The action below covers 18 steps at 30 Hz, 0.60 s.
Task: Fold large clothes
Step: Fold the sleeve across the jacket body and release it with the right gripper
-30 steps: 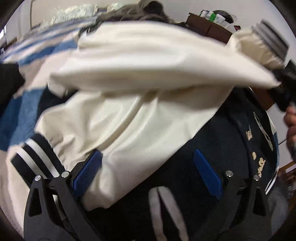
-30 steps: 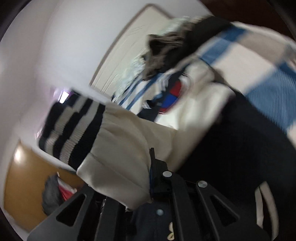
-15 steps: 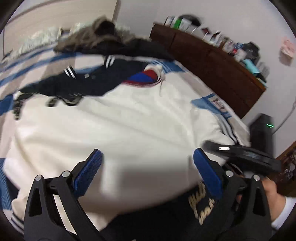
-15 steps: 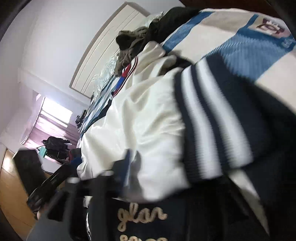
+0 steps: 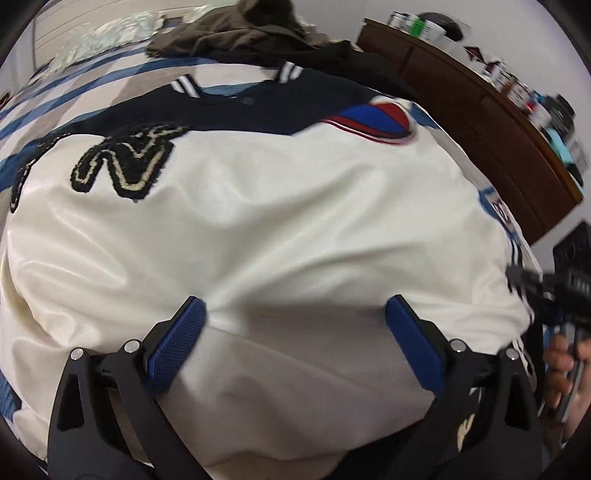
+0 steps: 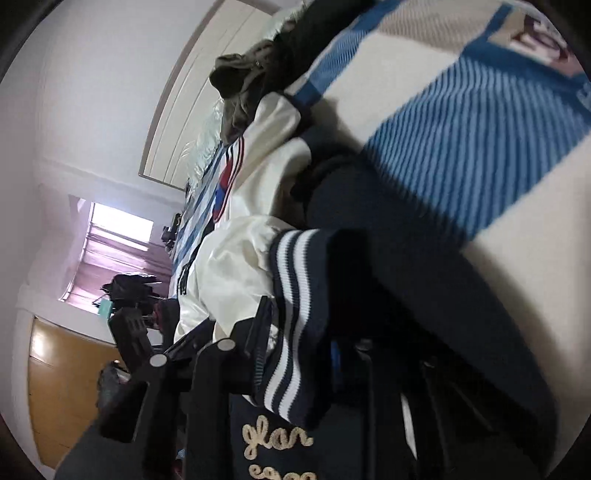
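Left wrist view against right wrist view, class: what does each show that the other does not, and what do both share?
Only the left wrist view: the wooden dresser crowded with bottles, the chenille letter patch, and the left gripper, open, with cream sleeve fabric below it.

Only the right wrist view: the window, the striped cuff between the right gripper's fingers, jaws having just been closing, and the script embroidery.

Both: the varsity jacket, the blue striped bedding, the olive garment.

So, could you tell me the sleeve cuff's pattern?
Navy with white stripes, clearest on the cuff in the right wrist view.
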Available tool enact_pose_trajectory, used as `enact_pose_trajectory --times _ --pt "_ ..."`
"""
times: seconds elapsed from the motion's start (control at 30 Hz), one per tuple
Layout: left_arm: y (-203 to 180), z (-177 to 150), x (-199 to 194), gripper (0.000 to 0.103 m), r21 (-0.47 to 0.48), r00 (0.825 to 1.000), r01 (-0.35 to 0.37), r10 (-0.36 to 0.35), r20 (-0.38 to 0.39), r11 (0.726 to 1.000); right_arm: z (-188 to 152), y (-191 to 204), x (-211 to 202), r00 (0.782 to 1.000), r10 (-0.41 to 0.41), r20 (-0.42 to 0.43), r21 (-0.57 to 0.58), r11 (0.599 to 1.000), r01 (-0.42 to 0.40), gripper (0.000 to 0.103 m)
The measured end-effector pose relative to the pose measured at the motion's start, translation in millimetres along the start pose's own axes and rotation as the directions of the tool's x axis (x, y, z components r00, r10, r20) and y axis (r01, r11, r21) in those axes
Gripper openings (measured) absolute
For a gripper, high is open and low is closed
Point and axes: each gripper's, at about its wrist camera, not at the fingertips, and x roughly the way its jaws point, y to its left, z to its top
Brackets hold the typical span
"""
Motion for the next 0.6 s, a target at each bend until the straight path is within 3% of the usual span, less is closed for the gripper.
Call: enact_pose_trajectory --times 0.13,0.23,0.37,0.5,0.53,0.57,0.6 --pt "4 8 6 0.097 0.007 0.999 0.001 -0.001 -0.039 1.000 -19 -6 1 0.999 -0.035 -0.018 -0.027 0.999 0.034 0.009" --pt "7 12 14 0.097 -0.006 0.997 0.001 -0.002 -0.075 1.000 -33 -11 3 0.998 -0.056 -0.016 -0.033 0.998 0.055 0.009" --pt "6 14 19 0.097 -0.007 0.996 -0.017 0.016 -0.087 1.000 -29 -22 20 0.996 -0.076 -0.055 -0.018 0.997 0.075 0.007" --pt "3 1 -12 0.097 -0.023 0.998 -0.010 0.009 -0.068 1.000 -25 -8 12 0.988 -0.132 -0.080 -0.075 0.989 0.126 0.009" --pt "2 -7 -29 0.097 -0.020 0.999 -0.004 0.003 -0.049 1.000 -28 -2 4 0.985 -0.154 -0.079 -0.103 0.984 0.145 0.017" --pt "2 -15 -46 0.097 -0.020 1.000 0.002 -0.003 -0.030 1.000 -29 3 -1 0.985 -0.156 -0.079 -0.116 0.982 0.146 0.033" --pt "3 -22 -59 0.097 -0.020 1.000 0.008 -0.008 -0.019 1.000 -33 9 -10 0.987 -0.140 -0.073 -0.140 0.982 0.129 0.063"
